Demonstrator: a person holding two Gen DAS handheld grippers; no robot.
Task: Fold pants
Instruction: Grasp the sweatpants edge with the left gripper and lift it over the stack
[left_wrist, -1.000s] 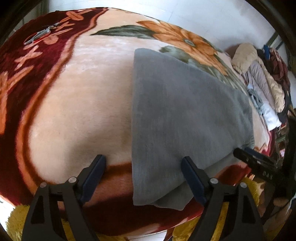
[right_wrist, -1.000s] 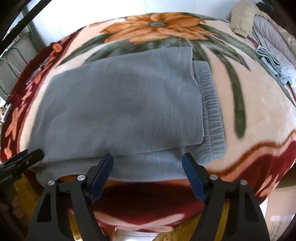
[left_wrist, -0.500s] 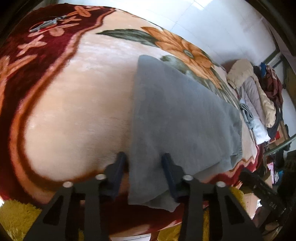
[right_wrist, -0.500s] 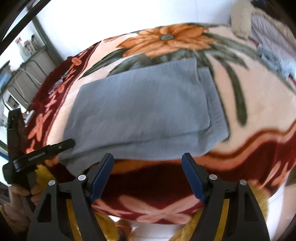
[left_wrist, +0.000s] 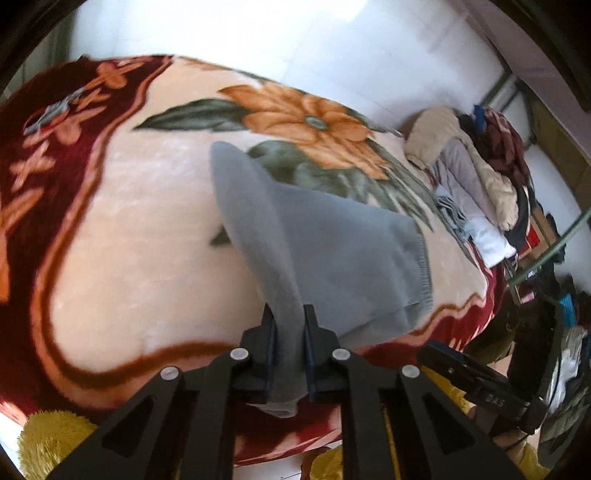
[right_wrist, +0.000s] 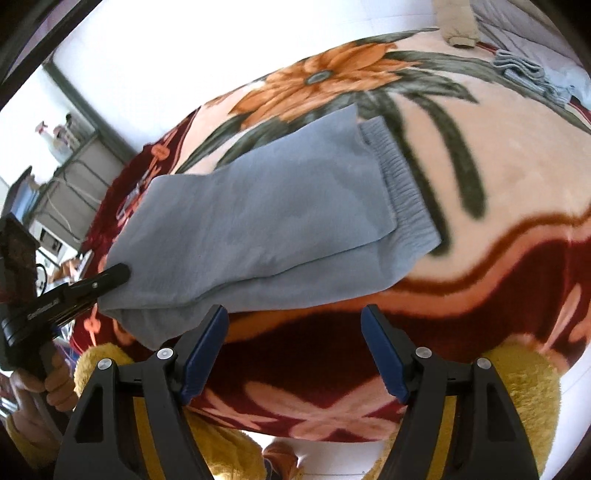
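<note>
My left tongs, jaws closing, pinch the near corner of the grey pants at the near edge of the bed, lifting soft fabric into a drooping ridge. My right tongs stand wide open and empty just short of the pants' near edge. Beyond, the folded pants lie flat toward the bed's middle, waistband rightward; light and limp, they are best gripped at corners.

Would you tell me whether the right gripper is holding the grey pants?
No, the right gripper has wide-open jaws over the blanket, short of the grey pants.
</note>
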